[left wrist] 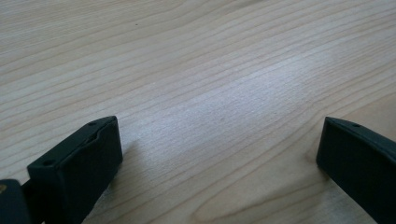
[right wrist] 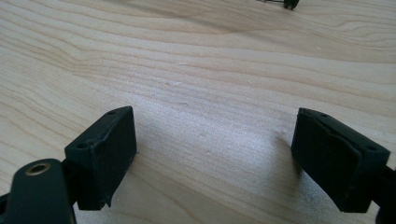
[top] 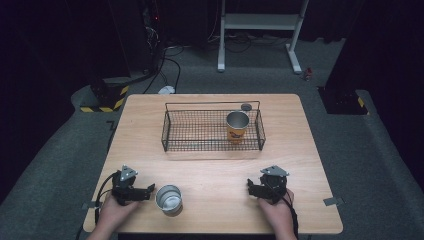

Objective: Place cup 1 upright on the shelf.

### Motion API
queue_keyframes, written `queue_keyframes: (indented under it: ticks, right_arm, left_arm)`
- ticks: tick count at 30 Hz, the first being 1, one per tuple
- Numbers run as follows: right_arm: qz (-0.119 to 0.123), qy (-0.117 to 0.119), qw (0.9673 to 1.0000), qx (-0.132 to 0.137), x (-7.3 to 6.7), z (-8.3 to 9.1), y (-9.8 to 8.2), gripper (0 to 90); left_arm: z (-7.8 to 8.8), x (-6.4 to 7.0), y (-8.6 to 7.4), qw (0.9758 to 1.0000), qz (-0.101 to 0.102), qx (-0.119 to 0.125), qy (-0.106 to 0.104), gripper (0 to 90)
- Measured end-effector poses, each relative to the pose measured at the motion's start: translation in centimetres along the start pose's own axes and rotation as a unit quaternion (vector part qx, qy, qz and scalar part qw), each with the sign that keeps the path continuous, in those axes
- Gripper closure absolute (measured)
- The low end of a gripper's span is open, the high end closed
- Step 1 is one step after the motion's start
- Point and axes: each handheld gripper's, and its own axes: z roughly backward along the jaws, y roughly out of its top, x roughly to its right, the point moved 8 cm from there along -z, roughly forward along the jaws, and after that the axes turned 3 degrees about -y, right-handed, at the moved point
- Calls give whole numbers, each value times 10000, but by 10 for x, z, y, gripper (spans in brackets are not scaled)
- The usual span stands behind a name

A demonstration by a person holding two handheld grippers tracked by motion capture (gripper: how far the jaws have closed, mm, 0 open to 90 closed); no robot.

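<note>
A black wire basket (top: pixel 190 131) stands on the far half of the wooden table (top: pixel 215 170). An orange can (top: pixel 237 127) stands upright inside it at its right end. A silver open can (top: pixel 168 199) stands on the table near the front left. My left gripper (top: pixel 148 191) rests on the table just left of that silver can, held by a hand. Its jaws stand wide apart over bare wood (left wrist: pixel 219 140). My right gripper (top: pixel 252 187) rests at the front right, open as well, with bare wood between its fingers (right wrist: pixel 105 154).
A small round lid (top: pixel 246 107) lies behind the basket near the table's far edge. A corner of the basket (right wrist: pixel 290 3) shows at the top of the right gripper view. A white metal frame (top: pixel 260 30) and cables stand on the floor beyond the table.
</note>
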Motion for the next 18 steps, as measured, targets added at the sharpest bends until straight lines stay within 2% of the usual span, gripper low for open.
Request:
queue_keyframes:
  ticks: [4, 6, 8, 11, 14, 18]
  right_arm:
    - [21, 1, 10000, 9, 0, -1, 1, 139]
    - [20, 25, 10000, 2, 0, -1, 0, 139]
    - [21, 22, 10000, 2, 0, -1, 0, 138]
    - [28, 44, 10000, 10, 0, -1, 1, 135]
    - [29, 44, 10000, 10, 0, -1, 1, 135]
    - [22, 47, 10000, 3, -1, -1, 1, 135]
  left_arm:
    - [4, -2, -1, 9999, -7, -101, -73, 42]
    - [7, -1, -1, 9996, -47, -93, -278, 36]
    - [12, -3, 1, 9996, -47, 24, -271, 13]
    - [20, -5, 5, 9991, 68, 249, -334, 13]
    - [24, -6, 7, 9987, 34, 352, -357, 10]
    - [31, -4, 12, 9976, 108, 526, -432, 5]
